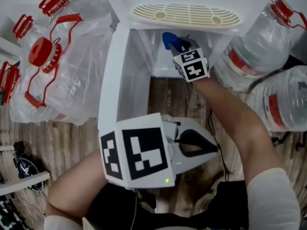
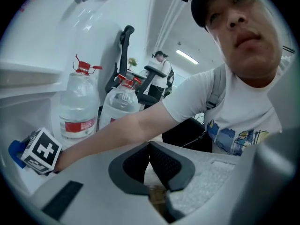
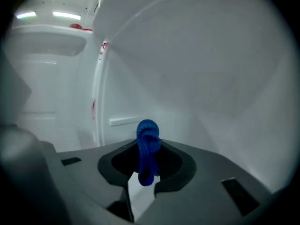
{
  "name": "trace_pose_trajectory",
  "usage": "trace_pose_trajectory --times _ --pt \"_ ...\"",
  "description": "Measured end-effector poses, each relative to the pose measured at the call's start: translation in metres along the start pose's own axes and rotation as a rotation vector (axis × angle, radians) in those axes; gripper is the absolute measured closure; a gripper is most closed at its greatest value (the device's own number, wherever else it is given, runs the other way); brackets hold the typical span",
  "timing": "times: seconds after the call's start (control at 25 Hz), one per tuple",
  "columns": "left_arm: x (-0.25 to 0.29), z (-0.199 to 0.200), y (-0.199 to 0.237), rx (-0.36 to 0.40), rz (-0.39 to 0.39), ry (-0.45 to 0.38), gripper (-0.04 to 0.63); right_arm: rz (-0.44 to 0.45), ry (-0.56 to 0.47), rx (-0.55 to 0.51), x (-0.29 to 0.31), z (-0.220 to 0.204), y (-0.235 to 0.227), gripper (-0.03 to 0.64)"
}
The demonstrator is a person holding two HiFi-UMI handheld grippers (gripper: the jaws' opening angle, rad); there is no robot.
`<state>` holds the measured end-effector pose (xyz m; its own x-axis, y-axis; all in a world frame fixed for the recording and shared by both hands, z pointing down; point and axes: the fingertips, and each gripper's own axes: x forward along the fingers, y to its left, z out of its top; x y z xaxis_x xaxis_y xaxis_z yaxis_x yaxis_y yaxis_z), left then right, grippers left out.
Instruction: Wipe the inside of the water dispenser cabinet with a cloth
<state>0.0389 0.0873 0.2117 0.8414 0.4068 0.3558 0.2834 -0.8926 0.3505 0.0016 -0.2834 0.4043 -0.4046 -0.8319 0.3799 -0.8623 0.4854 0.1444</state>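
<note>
Cloth (image 3: 148, 149): blue. Cabinet (image 1: 125, 80) interior: white. Drip tray (image 1: 186, 14), far: cream, slotted. Right bottles (image 1: 259, 47): clear, red caps, red labels. Marker cubes (image 1: 136, 152): black-and-white squares. Floor (image 1: 72, 143): brown wood grain.

The head view is bright and even, lit from above. The white walls of the cabinet (image 1: 115, 80) come close to washing out, and the plastic bags (image 1: 81, 66) left of the cabinet carry soft glare. Both gripper views bend hard toward their rims and fade to black corners. The left gripper view is bright, with its nearest surfaces blurred. Inside the cabinet the right gripper view is dim and grey, light entering from the upper left, and the blue cloth (image 3: 148, 151) is slightly soft
</note>
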Motion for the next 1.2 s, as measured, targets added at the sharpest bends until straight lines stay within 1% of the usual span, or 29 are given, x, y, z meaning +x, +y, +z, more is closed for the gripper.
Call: trace_pose_trajectory --times 0.16,0.24,0.32,0.36,0.48,0.6,0.8,0.88,1.0,1.08,1.2 --pt "-0.007 0.011 -0.003 0.037 -0.025 -0.019 0.592 -0.032 -0.006 0.049 0.031 -0.005 -0.016 0.528" --pt "-0.010 0.012 -0.003 0.072 -0.046 -0.024 0.592 -0.036 0.003 0.045 0.044 -0.008 -0.021 0.529" --pt "-0.013 0.016 -0.001 0.108 -0.059 -0.047 0.592 -0.032 0.017 0.035 0.057 -0.013 -0.020 0.529" --pt "-0.015 0.018 0.000 0.112 -0.062 -0.060 0.592 -0.025 0.023 0.030 0.063 -0.015 -0.018 0.529" --pt "-0.017 0.017 0.003 0.090 -0.072 -0.074 0.592 0.024 0.036 0.000 0.075 -0.022 -0.006 0.529" --pt "-0.017 0.014 -0.003 0.094 -0.106 -0.064 0.592 0.087 0.028 -0.029 0.072 -0.029 0.014 0.529" --pt "-0.014 0.013 -0.004 0.105 -0.130 -0.063 0.592 0.154 -0.011 -0.002 0.049 -0.037 0.034 0.529" --pt "-0.014 0.014 -0.002 0.098 -0.130 -0.066 0.592 0.176 -0.027 0.003 0.040 -0.039 0.042 0.529" --pt "-0.015 0.018 0.000 0.076 -0.124 -0.083 0.592 0.219 -0.017 -0.004 0.025 -0.045 0.054 0.528" --pt "-0.015 0.020 0.000 0.055 -0.125 -0.099 0.592 0.225 -0.023 -0.013 0.018 -0.046 0.052 0.528" --pt "-0.015 0.020 0.000 0.029 -0.132 -0.105 0.592 0.182 -0.061 -0.012 0.016 -0.034 0.034 0.528"
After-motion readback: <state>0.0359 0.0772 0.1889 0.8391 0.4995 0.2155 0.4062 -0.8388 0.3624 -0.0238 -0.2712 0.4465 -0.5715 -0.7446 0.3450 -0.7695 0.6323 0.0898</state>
